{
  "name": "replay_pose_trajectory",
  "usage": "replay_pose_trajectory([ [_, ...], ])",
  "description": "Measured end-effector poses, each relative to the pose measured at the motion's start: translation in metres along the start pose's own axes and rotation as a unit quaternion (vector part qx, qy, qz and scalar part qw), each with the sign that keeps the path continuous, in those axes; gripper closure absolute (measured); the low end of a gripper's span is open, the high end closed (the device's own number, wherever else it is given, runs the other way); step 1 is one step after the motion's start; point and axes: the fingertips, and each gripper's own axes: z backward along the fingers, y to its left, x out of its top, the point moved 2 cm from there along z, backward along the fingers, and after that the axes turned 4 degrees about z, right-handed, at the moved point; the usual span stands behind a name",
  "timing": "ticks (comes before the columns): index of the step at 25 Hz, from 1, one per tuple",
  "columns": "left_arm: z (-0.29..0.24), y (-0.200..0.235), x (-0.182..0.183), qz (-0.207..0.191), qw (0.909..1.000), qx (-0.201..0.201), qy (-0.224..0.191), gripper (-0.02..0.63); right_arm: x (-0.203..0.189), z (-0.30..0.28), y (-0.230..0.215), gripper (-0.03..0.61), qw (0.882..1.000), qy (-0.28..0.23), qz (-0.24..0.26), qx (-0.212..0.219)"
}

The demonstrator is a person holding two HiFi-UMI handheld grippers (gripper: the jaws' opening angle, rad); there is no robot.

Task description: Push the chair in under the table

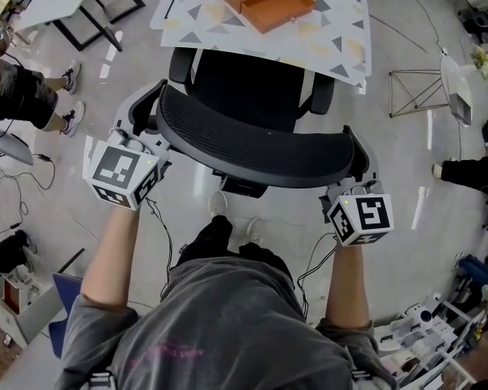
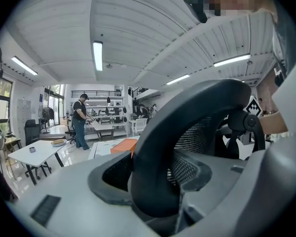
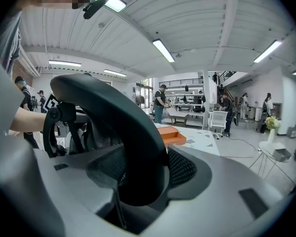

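The chair point(image 1: 248, 96) stands right in front of you on the pale floor point(image 1: 407, 161), facing away from you toward the patterned tabletop point(image 1: 346, 51). The front of its seat sits just under the tabletop's near edge, while the armrests and the curved backrest point(image 1: 252, 149) are out on your side. An orange box point(image 1: 264, 0) lies on the tabletop. Your left gripper point(image 1: 149, 124) has its fingers point(image 2: 64, 191) clamped on the left end of the backrest's top rim. Your right gripper point(image 1: 351, 181) has its fingers point(image 3: 227, 181) clamped the same way on the right end. Both of your forearms reach straight ahead.
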Motion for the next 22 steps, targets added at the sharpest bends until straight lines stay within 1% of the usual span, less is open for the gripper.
replay_pose_trajectory([
  [11, -0.035, 0.018, 0.009, -0.001, 1.0, -0.001, -0.001, 0.377, 0.008, -0.03, -0.023, 0.344, 1.0, 0.001, 0.001, -0.002],
  [18, -0.034, 0.021, 0.009, -0.005, 1.0, 0.0, -0.003, 0.376, 0.009, -0.032, -0.02, 0.344, 1.0, 0.001, 0.002, -0.004],
  [22, -0.033, 0.021, 0.008, -0.002, 1.0, -0.007, -0.005, 0.376, 0.008, -0.031, -0.018, 0.344, 1.0, 0.0, 0.001, -0.005],
])
